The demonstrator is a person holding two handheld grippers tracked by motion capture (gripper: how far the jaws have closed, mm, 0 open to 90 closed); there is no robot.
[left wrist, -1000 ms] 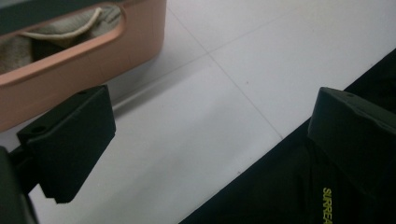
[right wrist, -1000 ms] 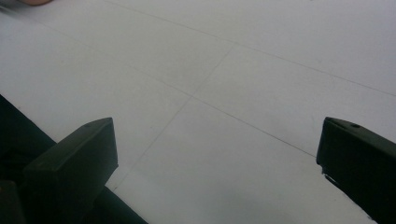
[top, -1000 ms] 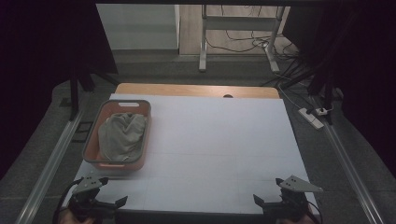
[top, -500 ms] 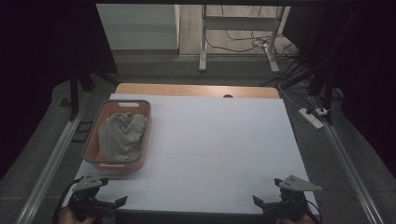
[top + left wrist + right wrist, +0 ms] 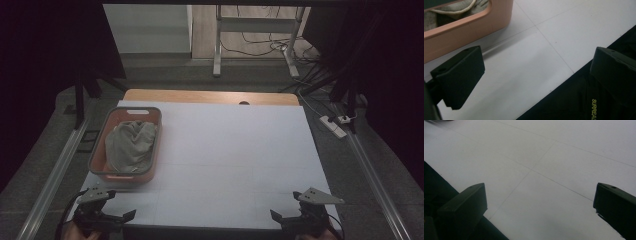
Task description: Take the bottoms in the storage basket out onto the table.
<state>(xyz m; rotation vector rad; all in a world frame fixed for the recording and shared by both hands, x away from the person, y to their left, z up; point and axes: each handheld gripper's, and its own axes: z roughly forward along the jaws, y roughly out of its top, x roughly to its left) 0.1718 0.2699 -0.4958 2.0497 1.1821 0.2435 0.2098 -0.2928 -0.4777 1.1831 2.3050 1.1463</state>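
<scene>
One orange basket holds a crumpled grey cloth; both claws, left and right, gape empty.

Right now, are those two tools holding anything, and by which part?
Nothing. The left tool and right tool are both open and empty; the cloth lies in the basket.

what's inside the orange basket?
The basket holds a crumpled grey-beige cloth that covers most of its floor. In the left gripper view a pale corded edge of the cloth shows above the rim. Whatever may lie under the cloth is covered.
</scene>
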